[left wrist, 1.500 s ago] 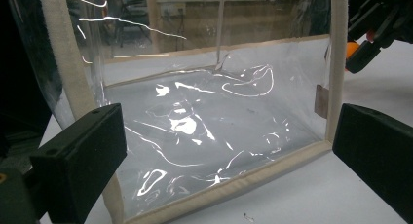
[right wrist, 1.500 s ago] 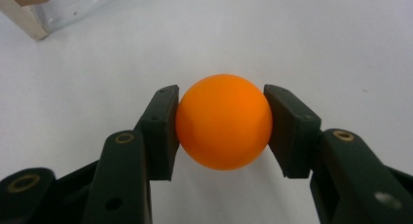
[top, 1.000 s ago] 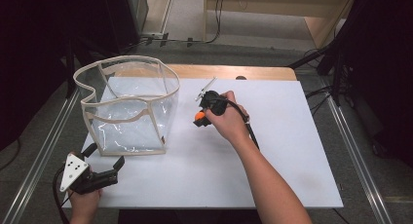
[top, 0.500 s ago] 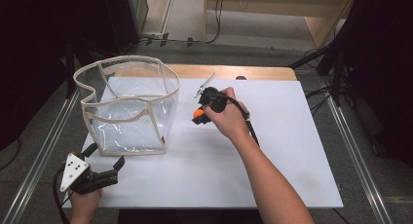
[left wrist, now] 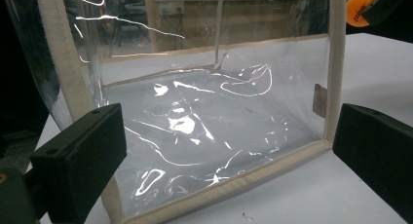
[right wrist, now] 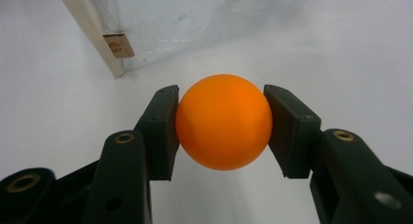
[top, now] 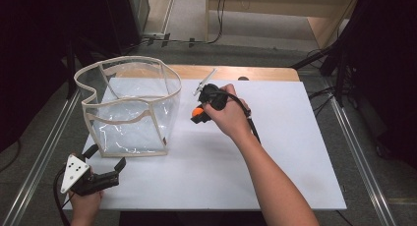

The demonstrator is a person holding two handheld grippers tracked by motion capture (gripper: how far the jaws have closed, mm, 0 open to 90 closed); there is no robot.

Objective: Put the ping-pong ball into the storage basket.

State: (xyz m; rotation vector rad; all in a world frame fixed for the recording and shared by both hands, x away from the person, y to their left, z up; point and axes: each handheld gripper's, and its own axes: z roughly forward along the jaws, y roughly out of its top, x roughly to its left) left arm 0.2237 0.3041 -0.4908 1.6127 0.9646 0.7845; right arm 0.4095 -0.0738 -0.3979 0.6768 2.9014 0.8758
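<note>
Change since earlier frame: right gripper [top: 197, 114] has risen slightly with the ball and sits a touch nearer the bag; left gripper [top: 105, 162] has kept its place.
Right jaws: closed on the orange ball [right wrist: 223, 128], one pad on each side of it; the ball is clear of the white table [top: 275, 162] surface.
Left jaws: wide apart, holding nothing; in the left gripper view they frame the near face of the bag without touching it.
Ball position: held above the table, just beside the right wall of the clear plastic bag [top: 129, 108], below the level of its rim.
Bag: upright, open at the top, cream fabric edging [left wrist: 336, 63] along seams and rim; interior appears empty as far as the glare allows.
Governing relation: the bag's opening lies to the left of the right jaws and above them. The ball is round, so no long axis matters; only height and sideways clearance over the rim count.
Nearer hand: the right hand [top: 228, 115] carries the ball and is beside the bag; the left gripper rests at the near left corner, close to the bag's base.
Judgement, step in hand: lifting the ball for a drop into the bag; rim not yet cleared.
Risk: the soft wall may fold if the jaws brush the rim.
</note>
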